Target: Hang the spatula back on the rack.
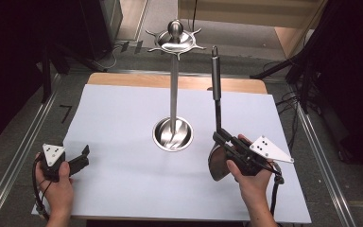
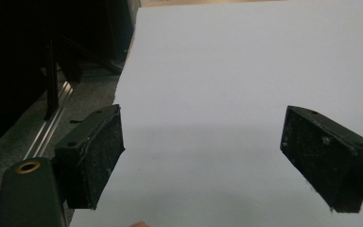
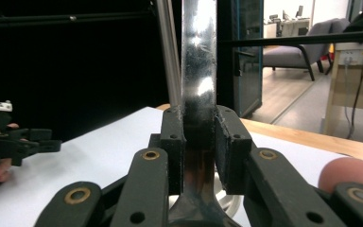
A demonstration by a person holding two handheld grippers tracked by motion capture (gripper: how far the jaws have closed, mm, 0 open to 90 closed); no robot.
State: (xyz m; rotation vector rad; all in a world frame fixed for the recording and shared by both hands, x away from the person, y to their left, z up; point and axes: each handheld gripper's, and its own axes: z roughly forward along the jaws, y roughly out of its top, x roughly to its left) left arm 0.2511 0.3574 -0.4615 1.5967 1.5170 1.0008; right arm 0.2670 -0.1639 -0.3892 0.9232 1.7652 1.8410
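A steel utensil stand [image 1: 174, 85] rises from a round base [image 1: 172, 135] at mid-table, and a ring of hooks [image 1: 175, 41] crowns its top. My right gripper [image 1: 219, 137] is shut on the shaft of a long steel kitchen utensil [image 1: 215, 80]. The utensil is held upright just right of the stand, its rounded head [image 1: 216, 164] down near the table. In the right gripper view the pads [image 3: 231, 142] clamp the shiny shaft [image 3: 198, 56], with the stand's pole [image 3: 169, 52] close behind. My left gripper [image 1: 85, 153] rests open at the table's left front, and nothing lies between its pads [image 2: 94, 156].
A white sheet [image 1: 123, 123] covers the wooden table [image 1: 179, 82]. Metal rails [image 1: 21, 151] run along both sides on the floor. Dark tripod legs [image 1: 307, 61] stand at the back right. The right gripper view shows my left gripper [image 3: 47, 144] off to the left.
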